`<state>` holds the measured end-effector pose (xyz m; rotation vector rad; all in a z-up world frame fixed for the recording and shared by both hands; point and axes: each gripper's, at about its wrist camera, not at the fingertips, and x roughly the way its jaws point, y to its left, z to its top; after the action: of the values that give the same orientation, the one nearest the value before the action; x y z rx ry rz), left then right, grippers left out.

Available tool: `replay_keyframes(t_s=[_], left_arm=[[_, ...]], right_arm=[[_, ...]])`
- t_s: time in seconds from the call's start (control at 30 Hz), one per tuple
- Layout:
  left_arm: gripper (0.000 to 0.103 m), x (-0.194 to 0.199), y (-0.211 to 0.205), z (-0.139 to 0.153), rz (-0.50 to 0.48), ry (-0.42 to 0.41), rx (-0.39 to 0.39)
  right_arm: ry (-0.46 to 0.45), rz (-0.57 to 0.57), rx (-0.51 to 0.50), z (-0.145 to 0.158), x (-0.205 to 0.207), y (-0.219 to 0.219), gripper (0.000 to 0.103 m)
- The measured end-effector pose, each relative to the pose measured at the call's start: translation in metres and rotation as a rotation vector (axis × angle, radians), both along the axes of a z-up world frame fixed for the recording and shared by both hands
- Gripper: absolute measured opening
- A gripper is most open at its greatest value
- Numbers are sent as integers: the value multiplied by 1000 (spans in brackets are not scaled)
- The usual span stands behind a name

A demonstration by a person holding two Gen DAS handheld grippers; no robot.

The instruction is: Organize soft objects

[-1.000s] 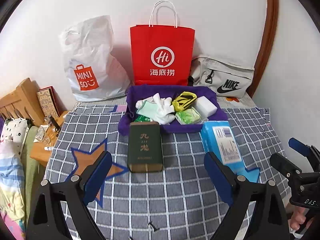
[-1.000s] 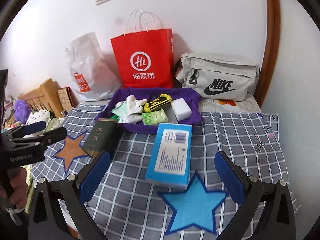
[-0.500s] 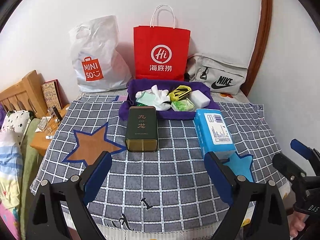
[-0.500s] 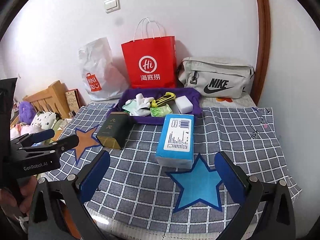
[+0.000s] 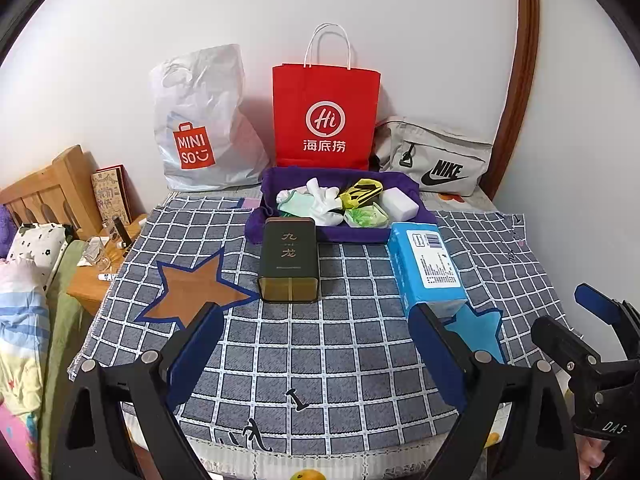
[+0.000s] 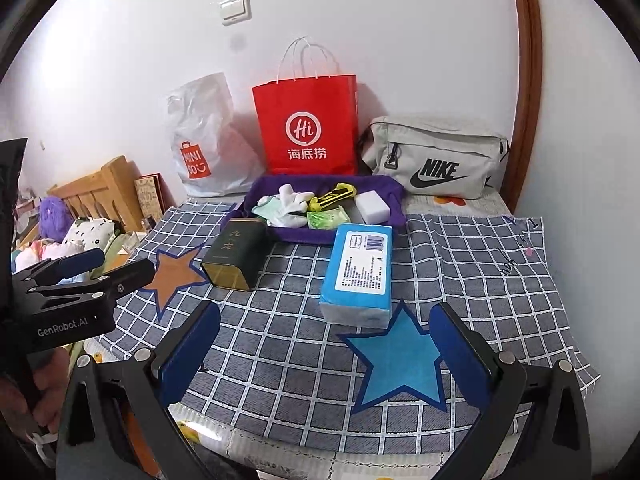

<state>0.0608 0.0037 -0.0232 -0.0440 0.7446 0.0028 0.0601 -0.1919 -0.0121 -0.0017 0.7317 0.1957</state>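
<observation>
**A:** Left wrist view. Risks, then stock?

**B:** My left gripper (image 5: 316, 356) hangs with its jaws wide apart, holding nothing, short of the cloth (image 5: 352, 360). The soft things lie in the purple tray (image 5: 256, 228) at the far edge, behind the tin (image 5: 289, 266) and the tissue pack (image 5: 428, 270). Reaching over, I judge I could knock the tin into the tray. The glove (image 5: 320, 204) is limp and may drag its neighbours out with it. Count: one tin, one tissue pack, one tray, one glove, one sponge (image 5: 400, 204), one green packet (image 5: 366, 218), one yellow-black item (image 5: 362, 194), one red bag (image 5: 326, 116), one white bag (image 5: 200, 124), one grey pouch (image 5: 434, 156).

**A:** Right wrist view?

**B:** My right gripper (image 6: 326, 356) is likewise spread open and empty, near the blue star (image 6: 400, 360). The tissue pack (image 6: 360, 270) sits just ahead; it is soft, so a hard pinch may crush it, I think. The left gripper (image 6: 86, 270) is beside me, and both arms reaching for the tray (image 6: 396, 200) could collide. Count: two stars, one blue, one brown (image 6: 172, 272); one tin (image 6: 236, 254); one tray holding four or five small things, which overlap too much to count for sure.
</observation>
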Motion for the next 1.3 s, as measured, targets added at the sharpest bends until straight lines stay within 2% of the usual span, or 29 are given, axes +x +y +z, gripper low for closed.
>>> replay_keyframes(t_s=[1.3], left_arm=[[94,-7,-7,4,-6,-7,1]], right_arm=[[-18,-3,14,8,-11,-5,102]])
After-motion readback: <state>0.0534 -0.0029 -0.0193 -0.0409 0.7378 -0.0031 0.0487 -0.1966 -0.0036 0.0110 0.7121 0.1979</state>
